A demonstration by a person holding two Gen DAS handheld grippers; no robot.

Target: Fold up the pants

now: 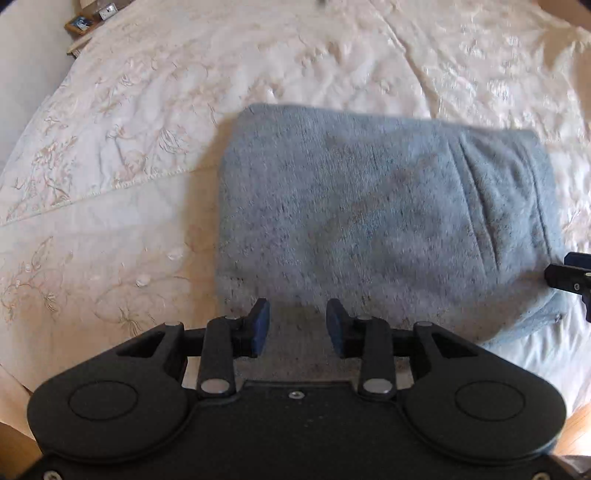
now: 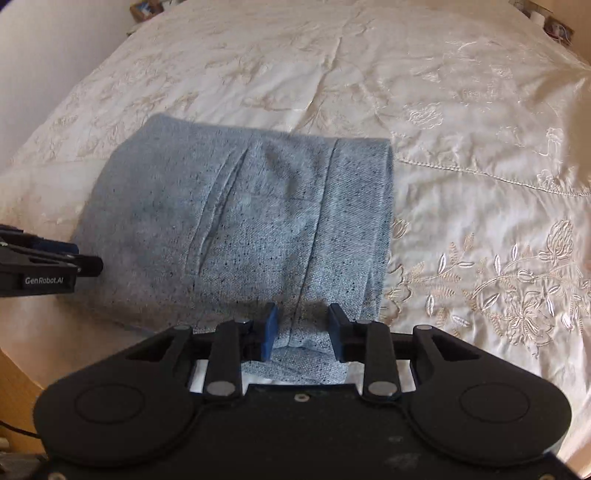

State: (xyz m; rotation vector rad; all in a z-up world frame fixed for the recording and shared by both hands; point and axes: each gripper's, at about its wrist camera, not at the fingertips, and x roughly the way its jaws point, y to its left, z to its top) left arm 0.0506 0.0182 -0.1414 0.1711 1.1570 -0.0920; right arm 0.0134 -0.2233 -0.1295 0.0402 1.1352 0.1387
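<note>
The grey-blue pants (image 1: 369, 221) lie folded into a thick rectangle on the cream bedspread (image 1: 129, 147). My left gripper (image 1: 298, 319) hovers over the fold's near edge, its blue pads apart and gripping nothing. In the right wrist view the pants (image 2: 240, 221) show a pocket slit and a side seam. My right gripper (image 2: 303, 323) stands open over the near right corner; the cloth lies between and below its pads, and they do not press on it. Each gripper shows in the other's view: the right gripper (image 1: 559, 267) at the right edge, the left gripper (image 2: 86, 258) at the left edge.
The embroidered bedspread (image 2: 480, 184) stretches wide on all sides of the pants. Small items sit on a bedside stand (image 1: 79, 26) at the far left, and more clutter (image 2: 557, 26) is at the far right. A wooden bed frame (image 2: 18, 387) borders the near edge.
</note>
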